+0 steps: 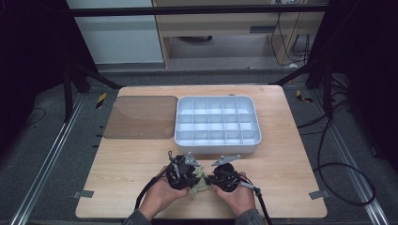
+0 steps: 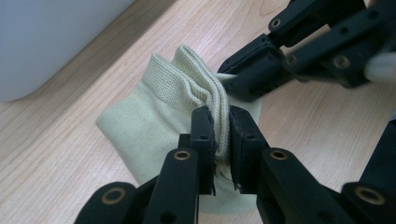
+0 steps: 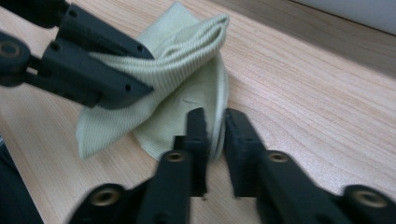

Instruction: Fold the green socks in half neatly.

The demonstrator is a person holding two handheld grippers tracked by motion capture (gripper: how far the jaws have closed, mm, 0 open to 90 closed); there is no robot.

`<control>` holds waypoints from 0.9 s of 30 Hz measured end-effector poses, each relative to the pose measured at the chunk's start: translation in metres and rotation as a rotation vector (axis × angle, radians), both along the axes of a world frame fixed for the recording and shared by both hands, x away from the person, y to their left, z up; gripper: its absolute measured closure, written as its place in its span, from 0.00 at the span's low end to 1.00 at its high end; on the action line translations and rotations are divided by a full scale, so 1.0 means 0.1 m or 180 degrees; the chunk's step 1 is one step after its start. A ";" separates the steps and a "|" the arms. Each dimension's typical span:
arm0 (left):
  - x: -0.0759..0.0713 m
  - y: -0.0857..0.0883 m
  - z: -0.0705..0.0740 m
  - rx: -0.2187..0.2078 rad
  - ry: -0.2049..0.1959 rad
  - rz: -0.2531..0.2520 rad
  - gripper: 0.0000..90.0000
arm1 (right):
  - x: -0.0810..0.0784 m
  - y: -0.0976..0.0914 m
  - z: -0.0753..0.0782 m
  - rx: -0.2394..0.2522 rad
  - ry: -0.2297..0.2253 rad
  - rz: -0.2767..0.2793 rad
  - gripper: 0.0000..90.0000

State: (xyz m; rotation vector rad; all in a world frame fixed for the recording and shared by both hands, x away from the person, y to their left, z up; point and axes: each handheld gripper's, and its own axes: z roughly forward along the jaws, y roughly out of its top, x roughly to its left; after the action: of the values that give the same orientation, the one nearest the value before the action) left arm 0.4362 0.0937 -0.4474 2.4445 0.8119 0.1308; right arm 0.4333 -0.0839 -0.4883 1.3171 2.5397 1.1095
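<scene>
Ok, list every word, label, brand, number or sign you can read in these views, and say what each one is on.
None: no readable text in any view.
The pale green sock, the white divided tray, the brown mat and the wooden table are all unmarked.
The left gripper and right gripper carry no lettering.
The yellow-and-black striped tape on the floor is a pattern, not text.
</scene>
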 end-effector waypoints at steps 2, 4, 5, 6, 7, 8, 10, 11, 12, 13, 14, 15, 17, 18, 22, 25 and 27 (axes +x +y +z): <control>0.00 -0.01 0.00 -0.0026 0.0019 -0.0001 0.90 | 0.03 -0.01 -0.01 0.0011 -0.0009 0.0013 0.96; 0.00 -0.03 0.00 -0.0044 0.0010 0.0015 0.90 | 0.04 -0.01 0.00 0.0005 0.0003 0.0003 0.96; 0.00 -0.03 0.00 -0.0060 0.0004 0.0027 0.90 | 0.04 -0.01 0.00 0.0011 0.0011 0.0007 0.96; 0.00 -0.03 0.00 -0.0075 -0.0005 0.0042 0.90 | 0.04 -0.02 0.00 0.0014 0.0021 -0.0004 0.96; 0.00 -0.03 0.00 -0.0086 -0.0003 0.0048 0.90 | 0.04 -0.02 0.00 0.0011 0.0009 -0.0016 0.95; 0.00 -0.04 0.00 -0.0098 -0.0004 0.0054 0.89 | 0.05 -0.03 0.00 0.0018 0.0002 -0.0019 0.93; 0.00 -0.03 0.01 -0.0180 0.0002 0.0093 0.86 | 0.04 -0.04 0.01 0.0020 -0.0021 -0.0038 0.89; -0.01 -0.02 0.02 -0.0232 -0.0002 0.0104 0.84 | 0.03 -0.05 0.02 0.0015 -0.0026 -0.0044 0.87; -0.02 -0.02 0.04 -0.0280 -0.0014 0.0126 0.80 | 0.02 -0.06 0.03 0.0005 -0.0035 -0.0060 0.84; -0.03 -0.02 0.07 -0.0339 -0.0036 0.0158 0.74 | 0.01 -0.07 0.04 0.0010 -0.0040 -0.0079 0.81; -0.05 -0.02 0.10 -0.0391 -0.0076 0.0157 0.70 | 0.01 -0.08 0.05 0.0008 -0.0054 -0.0110 0.79; -0.06 -0.02 0.13 -0.0398 -0.0105 0.0162 0.69 | 0.00 -0.10 0.06 -0.0003 -0.0060 -0.0123 0.78; -0.08 0.00 0.20 -0.0439 -0.0176 0.0165 0.63 | 0.00 -0.14 0.09 -0.0020 -0.0067 -0.0168 0.77; -0.09 0.01 0.24 -0.0414 -0.0232 0.0169 0.62 | -0.01 -0.15 0.11 -0.0009 -0.0080 -0.0190 0.76; -0.08 0.12 0.29 -0.0244 -0.0418 0.0243 0.60 | -0.02 -0.19 0.18 0.0002 -0.0122 -0.0224 0.74; -0.05 0.22 0.27 -0.0152 -0.0475 0.0313 0.58 | -0.03 -0.18 0.26 0.0017 -0.0171 -0.0220 0.71; -0.04 0.30 0.25 -0.0139 -0.0478 0.0345 0.58 | -0.04 -0.16 0.31 0.0019 -0.0206 -0.0213 0.67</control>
State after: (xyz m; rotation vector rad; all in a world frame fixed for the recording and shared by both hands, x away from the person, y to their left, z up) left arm 0.4322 0.1235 -0.4225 2.3182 0.8704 0.3295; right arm 0.4290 -0.0996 -0.4570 1.3344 2.4302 1.1286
